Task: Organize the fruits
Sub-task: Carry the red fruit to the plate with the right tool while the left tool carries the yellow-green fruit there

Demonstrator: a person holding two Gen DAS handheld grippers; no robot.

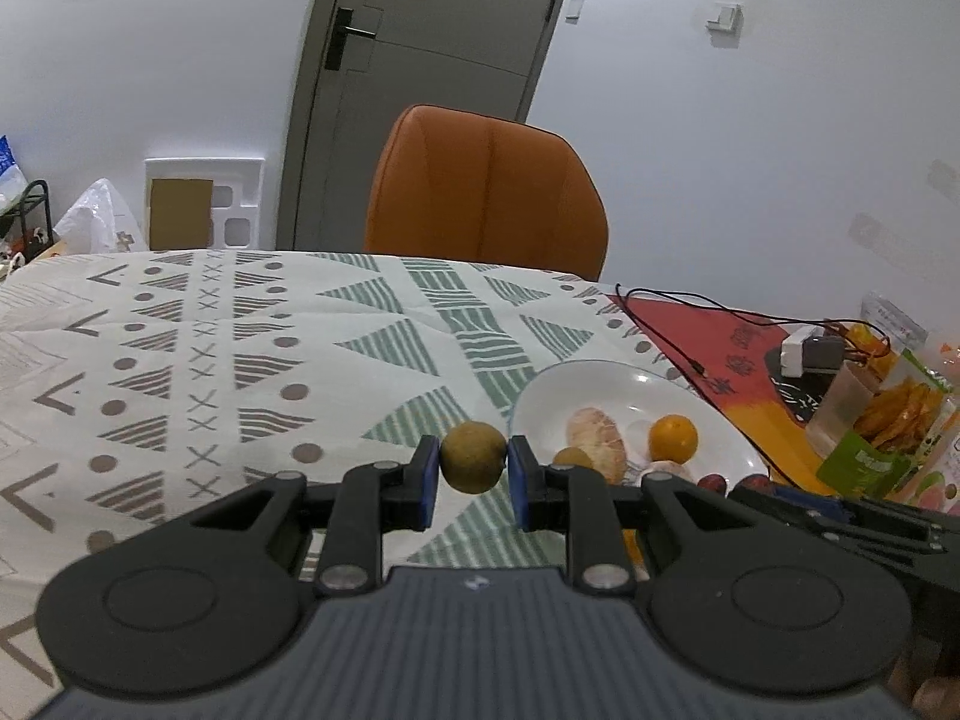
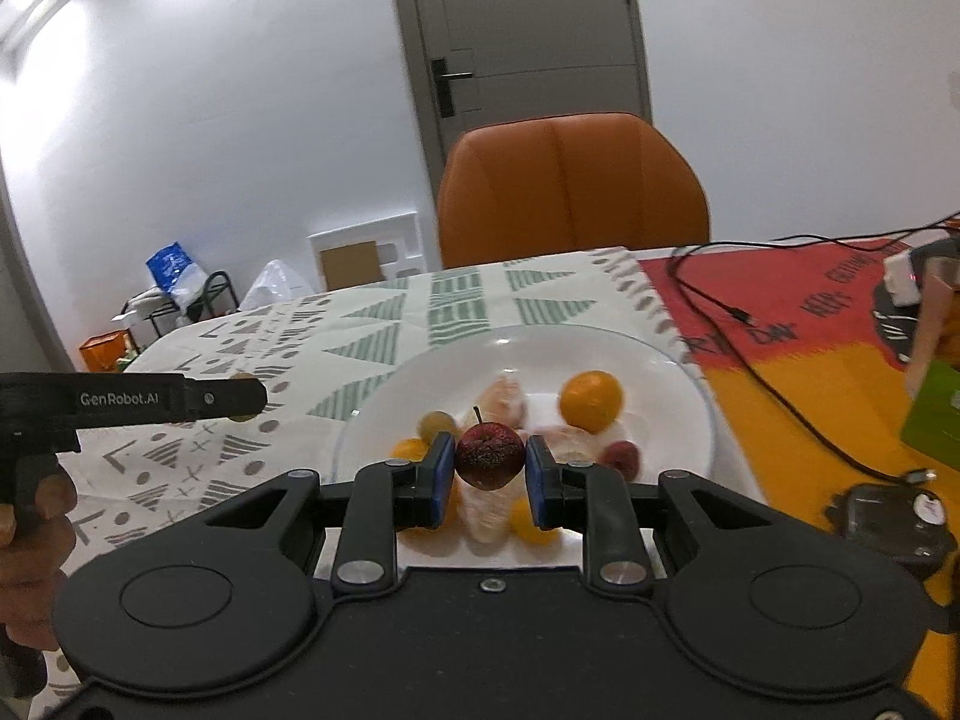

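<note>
My left gripper is shut on a small olive-yellow round fruit, held above the patterned tablecloth just left of the white plate. On that plate lie an orange, a peeled citrus piece and smaller fruits. My right gripper is shut on a small dark red apple-like fruit with a stem, held over the near part of the white plate. Below it lie an orange, a greenish small fruit, pale peeled pieces and a pink fruit. The left gripper's side shows at the left.
An orange chair stands behind the table, before a grey door. A red and yellow cloth with a black cable covers the table's right side. Snack packets and a black device lie there. A hand holds the left gripper.
</note>
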